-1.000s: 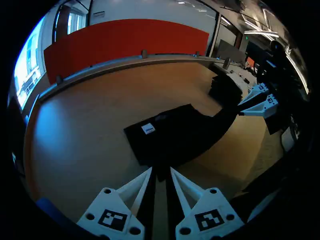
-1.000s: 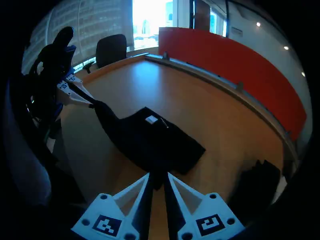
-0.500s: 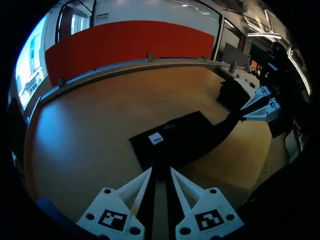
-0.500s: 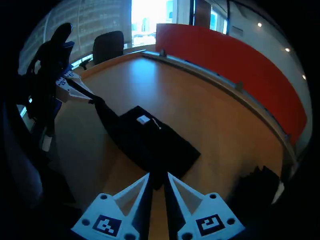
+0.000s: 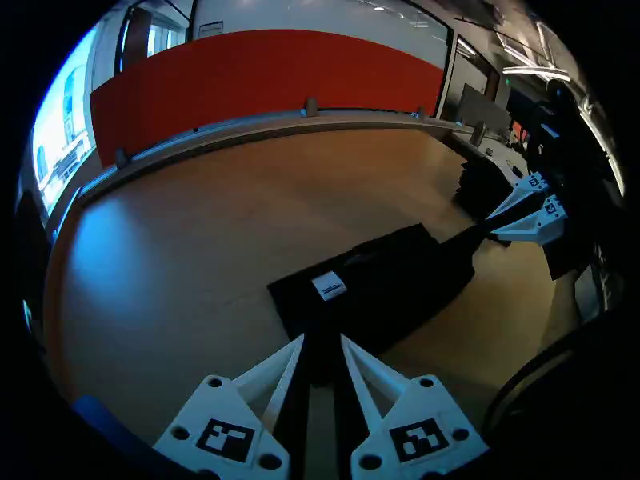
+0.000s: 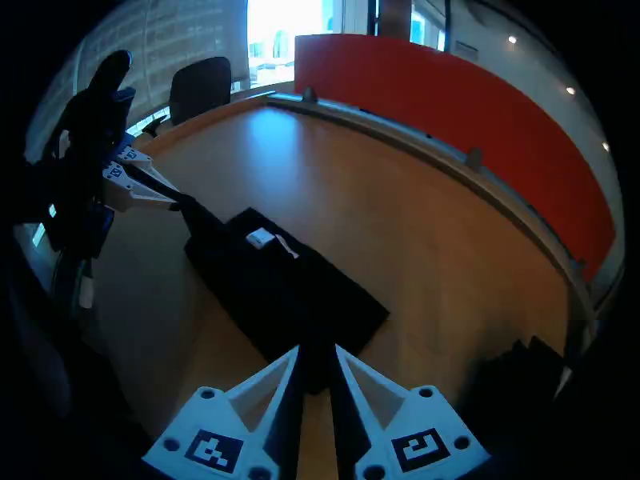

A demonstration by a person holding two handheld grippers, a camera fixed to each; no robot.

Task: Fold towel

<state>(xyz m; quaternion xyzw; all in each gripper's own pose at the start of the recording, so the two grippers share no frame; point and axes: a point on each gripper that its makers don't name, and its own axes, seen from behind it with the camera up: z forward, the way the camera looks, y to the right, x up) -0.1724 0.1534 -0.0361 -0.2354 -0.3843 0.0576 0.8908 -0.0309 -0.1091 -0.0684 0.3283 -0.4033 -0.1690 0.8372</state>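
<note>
Wooden table (image 5: 200,216) before a red partition (image 5: 264,72). Black towel (image 5: 384,280) lies on it, with the left gripper (image 5: 322,352) and right gripper (image 6: 316,360) each clamped on a corner. Judged mid-fold: next, carry both corners level to the far edge.

A big brown table (image 5: 200,216) — a black towel (image 5: 384,280) lies in the middle of the frame, a dark pile (image 5: 480,182) at the right.
</note>
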